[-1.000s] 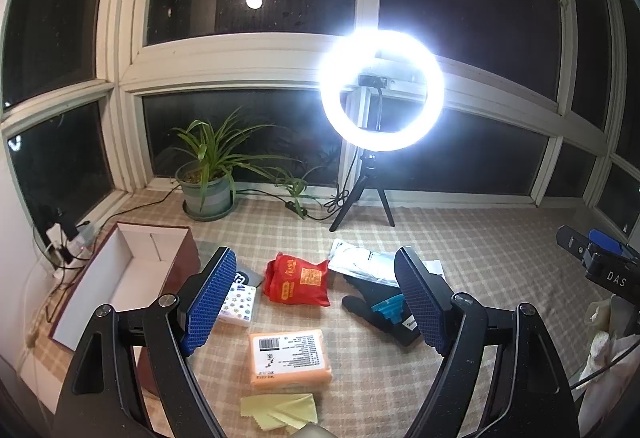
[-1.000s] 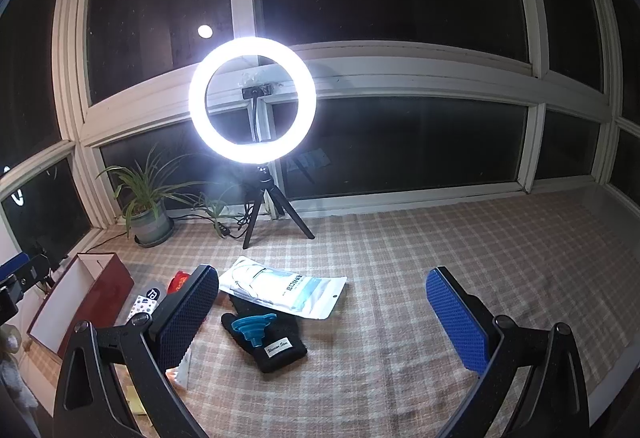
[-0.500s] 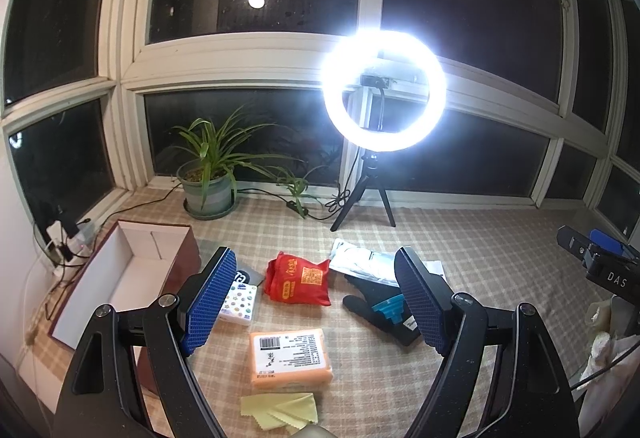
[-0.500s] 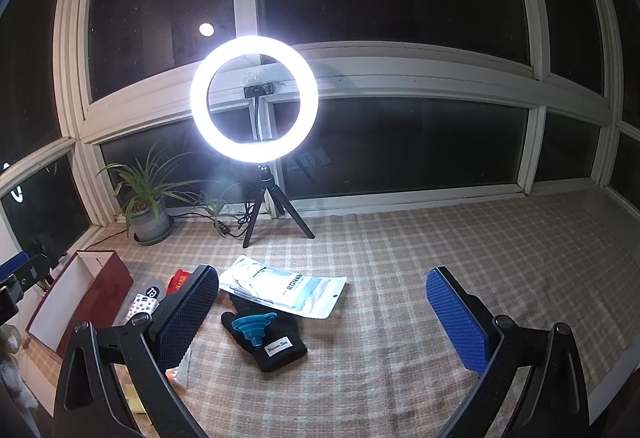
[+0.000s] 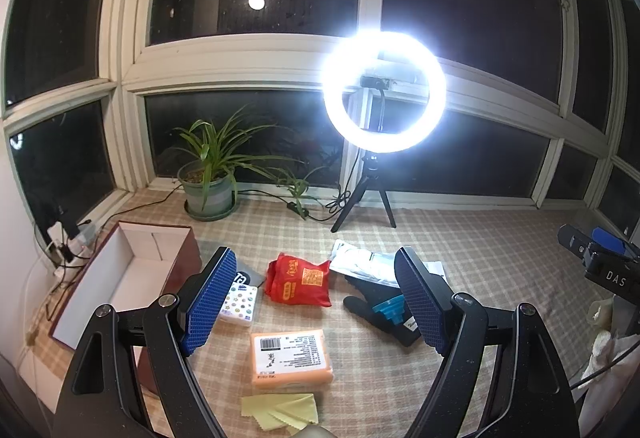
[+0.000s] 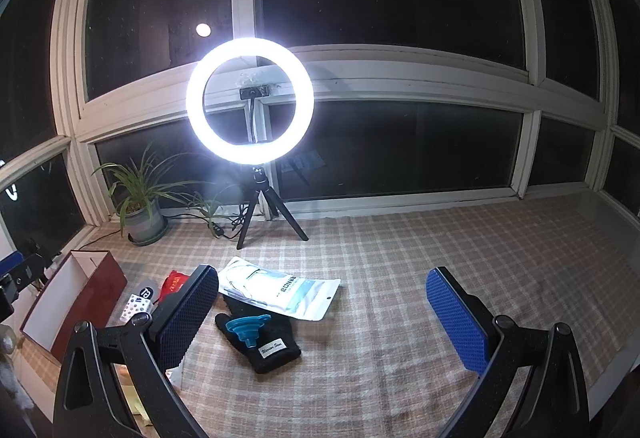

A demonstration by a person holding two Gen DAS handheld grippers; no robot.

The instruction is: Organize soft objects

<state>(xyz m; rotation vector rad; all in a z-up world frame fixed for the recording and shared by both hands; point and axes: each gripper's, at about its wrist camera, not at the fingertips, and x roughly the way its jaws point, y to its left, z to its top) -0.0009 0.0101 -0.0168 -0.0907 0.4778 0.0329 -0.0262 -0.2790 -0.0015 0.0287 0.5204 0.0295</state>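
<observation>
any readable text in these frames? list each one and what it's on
"DAS": black gripper body at the right edge of the left wrist view.
Orange pack: barcode and print, too small to read.
Red bag: yellow characters, unreadable.
Black glove: white tag, script blurred.
Clear pouch: print blurred.

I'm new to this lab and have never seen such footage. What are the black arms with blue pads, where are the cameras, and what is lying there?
They are two hand-held grippers, each with a camera looking along its fingers. The left gripper and right gripper are both open and empty. On the checked cloth lie a red pouch, an orange pack, a yellow cloth, a black glove with a blue funnel on it, and a clear bag. An open box stands left.
</observation>
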